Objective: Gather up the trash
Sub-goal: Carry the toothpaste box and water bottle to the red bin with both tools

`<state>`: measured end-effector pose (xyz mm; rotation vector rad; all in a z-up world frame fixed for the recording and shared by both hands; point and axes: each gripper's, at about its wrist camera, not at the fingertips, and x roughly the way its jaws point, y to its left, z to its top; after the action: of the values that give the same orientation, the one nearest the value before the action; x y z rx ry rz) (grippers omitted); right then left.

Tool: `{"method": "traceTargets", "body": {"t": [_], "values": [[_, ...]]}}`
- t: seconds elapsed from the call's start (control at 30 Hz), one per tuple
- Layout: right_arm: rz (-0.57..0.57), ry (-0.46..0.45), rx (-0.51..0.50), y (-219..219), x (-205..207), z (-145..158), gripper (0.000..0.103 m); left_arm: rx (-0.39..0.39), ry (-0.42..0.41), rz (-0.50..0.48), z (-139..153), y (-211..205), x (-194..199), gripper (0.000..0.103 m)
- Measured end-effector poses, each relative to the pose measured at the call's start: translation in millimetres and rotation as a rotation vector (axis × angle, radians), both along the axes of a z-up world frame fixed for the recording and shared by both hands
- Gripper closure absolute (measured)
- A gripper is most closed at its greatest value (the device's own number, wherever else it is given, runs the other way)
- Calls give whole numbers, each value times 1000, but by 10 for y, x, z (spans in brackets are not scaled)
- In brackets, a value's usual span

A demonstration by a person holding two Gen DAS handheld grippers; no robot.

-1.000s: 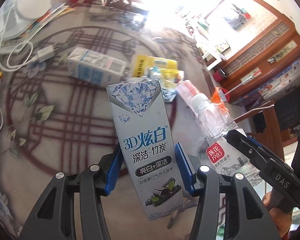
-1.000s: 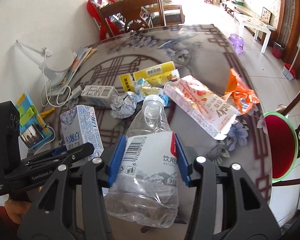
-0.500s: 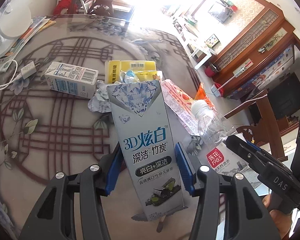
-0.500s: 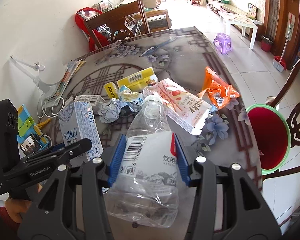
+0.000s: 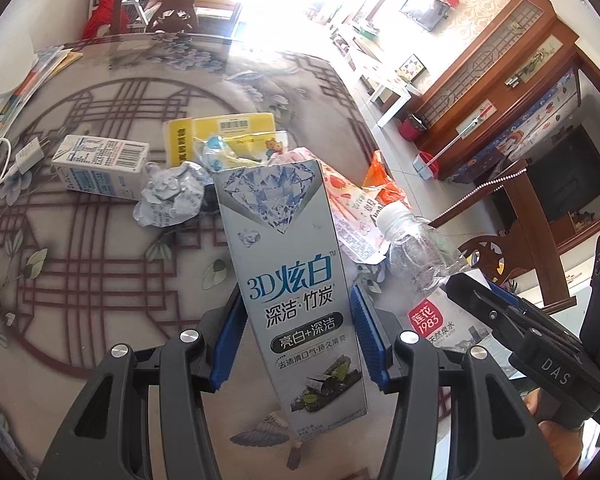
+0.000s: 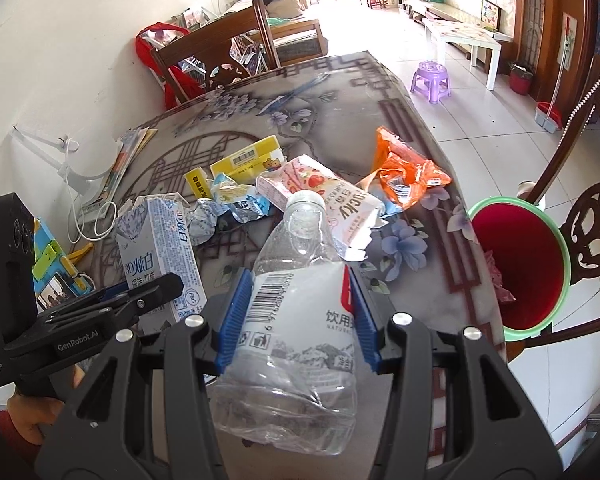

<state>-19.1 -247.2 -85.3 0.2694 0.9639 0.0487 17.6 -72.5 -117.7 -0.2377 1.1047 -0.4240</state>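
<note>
My left gripper (image 5: 296,332) is shut on a grey toothpaste box (image 5: 288,280) and holds it above the table; the box also shows in the right wrist view (image 6: 156,256). My right gripper (image 6: 296,320) is shut on a clear crushed plastic bottle (image 6: 296,320), also seen in the left wrist view (image 5: 416,252). A red bin with a green rim (image 6: 520,264) stands on the floor off the table's right edge. More trash lies on the table: a pink snack box (image 6: 324,200), an orange wrapper (image 6: 404,172), a yellow box (image 6: 248,160), crumpled foil (image 5: 168,196) and a milk carton (image 5: 100,164).
The patterned table (image 6: 340,104) has wooden chairs at its far end (image 6: 220,52) and right side (image 6: 592,224). A white charger and cable (image 5: 16,156) and papers (image 6: 128,152) lie at the left. A purple stool (image 6: 432,80) stands on the floor.
Both grippers have pulled back and lifted with their items still held. More of the table's far end and the red bin has come into view.
</note>
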Motion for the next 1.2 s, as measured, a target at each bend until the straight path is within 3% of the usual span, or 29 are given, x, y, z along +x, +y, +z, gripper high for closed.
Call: {"method": "traceTargets", "body": {"t": [0.67, 1.2], "values": [[-144, 19, 56, -864, -141, -97, 56, 51, -5, -106, 55, -732, 89, 54], [-371, 67, -36, -1967, -144, -361, 56, 63, 9, -185, 39, -1167, 111, 54]]}}
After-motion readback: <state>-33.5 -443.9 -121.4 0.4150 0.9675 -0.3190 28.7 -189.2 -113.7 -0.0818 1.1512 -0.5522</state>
